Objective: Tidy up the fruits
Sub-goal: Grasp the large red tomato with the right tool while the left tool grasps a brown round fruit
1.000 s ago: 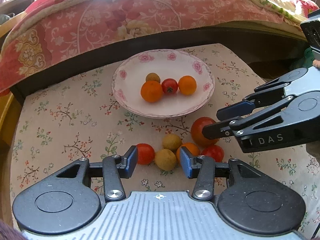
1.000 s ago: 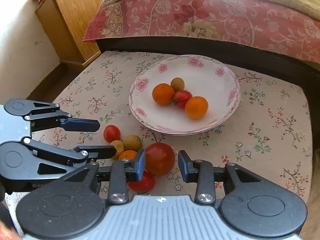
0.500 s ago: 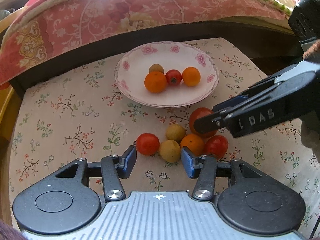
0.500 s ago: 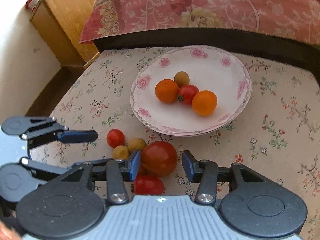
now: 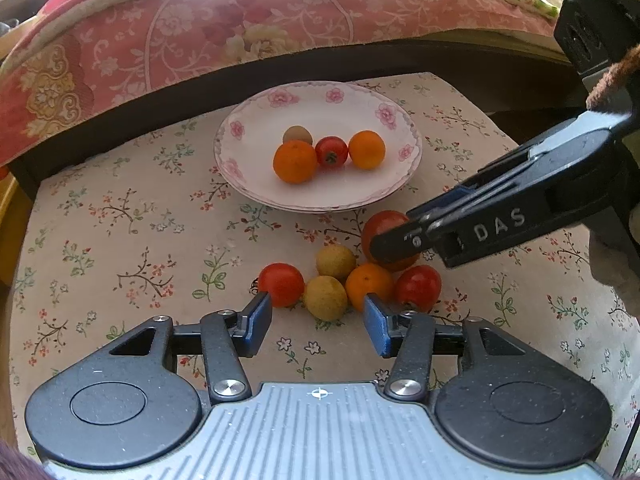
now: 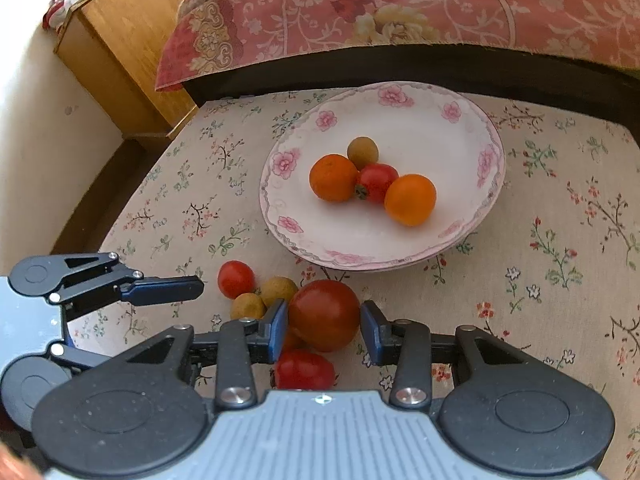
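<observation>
A white floral plate point(image 5: 248, 136) point(image 6: 432, 128) holds two oranges, a small red tomato and a brown longan. In front of it on the table lie several loose fruits. My right gripper point(image 6: 325, 320) is open, its jaws on both sides of the large red tomato point(image 6: 325, 314) point(image 5: 380, 224), the left pad touching it. My left gripper point(image 5: 318, 322) is open and empty just short of a yellow-brown longan point(image 5: 325, 298), with a cherry tomato point(image 5: 281, 283), a small orange point(image 5: 369, 284), another longan point(image 5: 336, 261) and a red tomato point(image 5: 418, 288) around it.
The table has a floral cloth point(image 5: 120, 216). A bed with a pink floral quilt point(image 5: 224, 28) and dark frame runs along the far edge. A wooden nightstand point(image 6: 124, 40) stands at the back left in the right wrist view.
My right gripper has moved forward and down so its jaws now flank the large tomato more closely. My left gripper has drawn back slightly from the loose fruits.
</observation>
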`<action>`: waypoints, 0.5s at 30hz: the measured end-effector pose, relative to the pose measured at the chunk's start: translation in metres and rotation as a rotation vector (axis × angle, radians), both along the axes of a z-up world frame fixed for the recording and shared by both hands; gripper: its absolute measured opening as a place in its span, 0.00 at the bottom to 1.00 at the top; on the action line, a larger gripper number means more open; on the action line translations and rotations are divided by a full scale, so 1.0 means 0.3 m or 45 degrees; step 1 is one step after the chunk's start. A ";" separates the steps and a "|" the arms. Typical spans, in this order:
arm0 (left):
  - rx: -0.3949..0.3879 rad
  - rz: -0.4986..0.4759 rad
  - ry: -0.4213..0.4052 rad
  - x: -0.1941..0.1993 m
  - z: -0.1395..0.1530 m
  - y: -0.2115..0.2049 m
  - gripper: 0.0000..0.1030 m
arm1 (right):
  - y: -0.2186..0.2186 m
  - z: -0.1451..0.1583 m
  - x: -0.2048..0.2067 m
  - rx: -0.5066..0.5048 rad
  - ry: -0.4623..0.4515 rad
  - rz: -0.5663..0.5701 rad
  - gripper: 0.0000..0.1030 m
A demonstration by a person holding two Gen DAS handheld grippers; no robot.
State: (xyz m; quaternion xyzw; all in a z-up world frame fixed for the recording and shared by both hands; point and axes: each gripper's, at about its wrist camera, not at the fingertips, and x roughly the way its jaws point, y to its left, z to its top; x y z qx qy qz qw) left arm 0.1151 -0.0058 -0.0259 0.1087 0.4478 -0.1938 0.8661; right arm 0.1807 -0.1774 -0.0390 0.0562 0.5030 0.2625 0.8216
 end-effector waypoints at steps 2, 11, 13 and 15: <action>-0.003 0.001 0.001 0.002 0.001 0.001 0.58 | 0.009 -0.015 0.005 -0.017 0.019 -0.001 0.42; 0.012 0.008 -0.001 0.015 -0.016 0.012 0.61 | -0.002 -0.032 0.011 0.038 0.045 -0.042 0.43; 0.010 0.026 -0.003 0.026 -0.021 0.022 0.61 | -0.007 -0.033 0.011 0.050 0.052 -0.050 0.43; 0.012 0.051 -0.007 0.039 -0.026 0.030 0.61 | -0.014 -0.040 0.014 0.075 0.087 -0.064 0.43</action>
